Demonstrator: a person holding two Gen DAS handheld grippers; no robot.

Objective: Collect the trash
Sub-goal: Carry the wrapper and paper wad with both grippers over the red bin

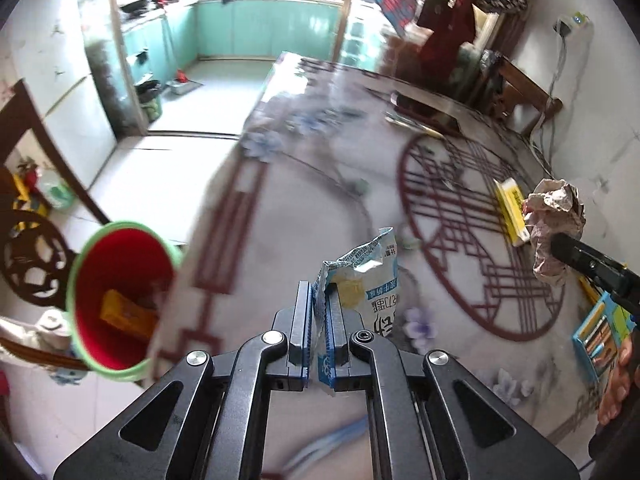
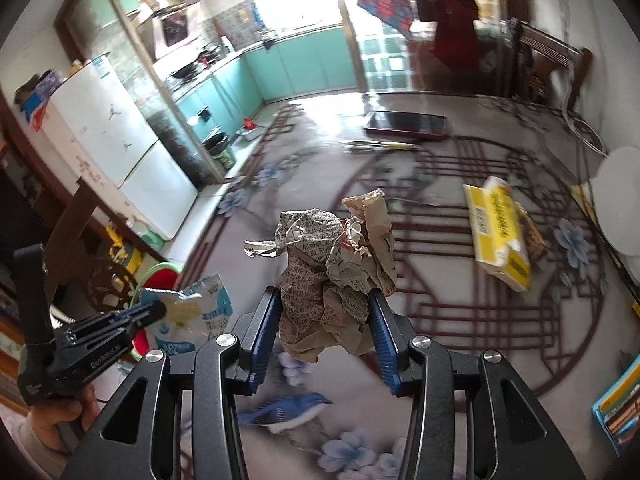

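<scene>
left gripper [image 1: 319, 304] clamped on snack wrapper [image 1: 368, 276] | right gripper [image 2: 325, 312] clamped on crumpled newspaper [image 2: 332, 276]

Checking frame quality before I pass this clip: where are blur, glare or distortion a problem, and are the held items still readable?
Left wrist view: table pattern and trash bin are smeared by motion, the window blown out; the snack wrapper in the left gripper stays sharp. Right wrist view: glare on the far tabletop near the phone, fisheye bending at the edges; the crumpled paper in the right gripper reads clearly.
</scene>
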